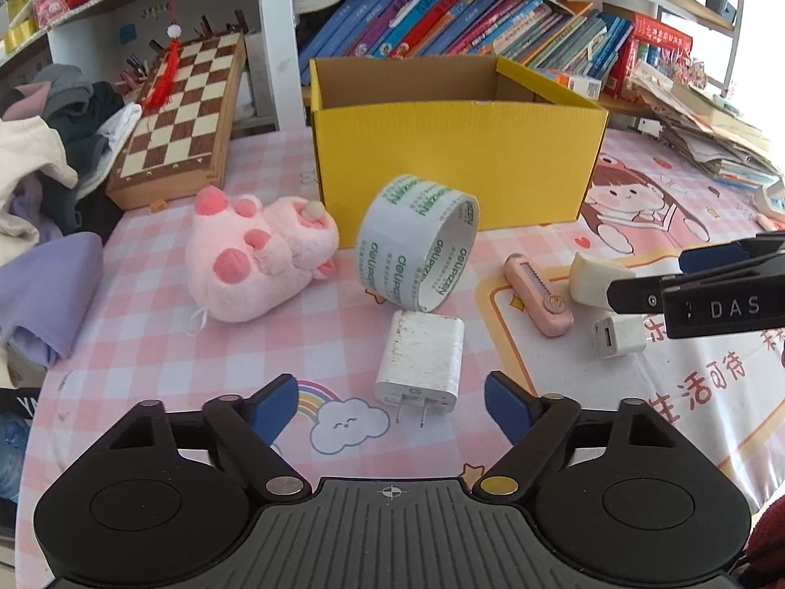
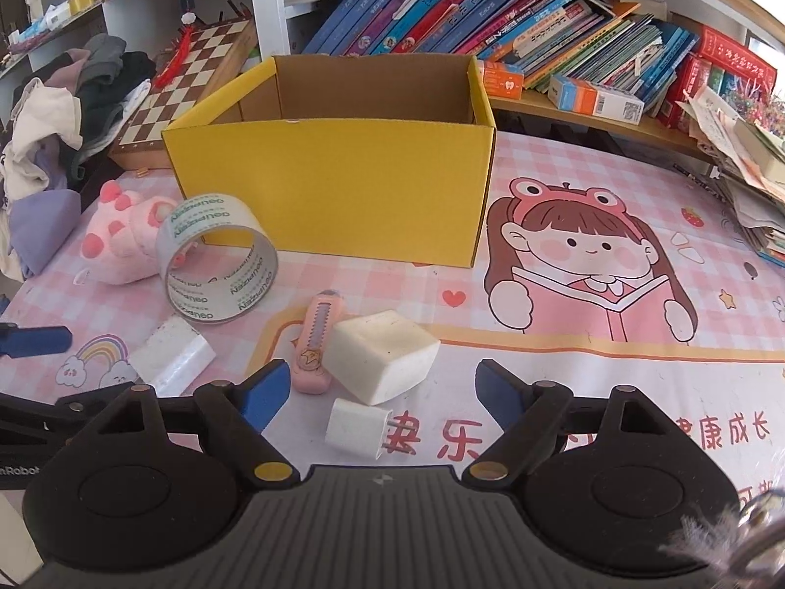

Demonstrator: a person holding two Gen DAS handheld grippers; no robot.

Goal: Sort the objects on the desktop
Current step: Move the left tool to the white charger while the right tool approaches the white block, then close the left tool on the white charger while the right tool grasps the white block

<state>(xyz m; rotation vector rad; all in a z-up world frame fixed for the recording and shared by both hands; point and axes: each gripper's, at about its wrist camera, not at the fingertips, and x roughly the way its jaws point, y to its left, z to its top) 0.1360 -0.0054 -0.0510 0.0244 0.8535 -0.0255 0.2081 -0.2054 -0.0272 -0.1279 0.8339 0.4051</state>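
On the pink checked surface (image 1: 147, 334), the open yellow cardboard box (image 1: 456, 157) waits behind the clutter. Both claws are spread and empty, in approach: the left claw (image 1: 391, 405) faces the white wall charger (image 1: 421, 361), the right claw (image 2: 378, 392) the small white plug adapter (image 2: 355, 427). Next, each must straddle its item and pinch.

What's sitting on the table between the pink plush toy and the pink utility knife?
The tape roll stands on edge between the plush toy and the pink utility knife; the left wrist view shows it best.
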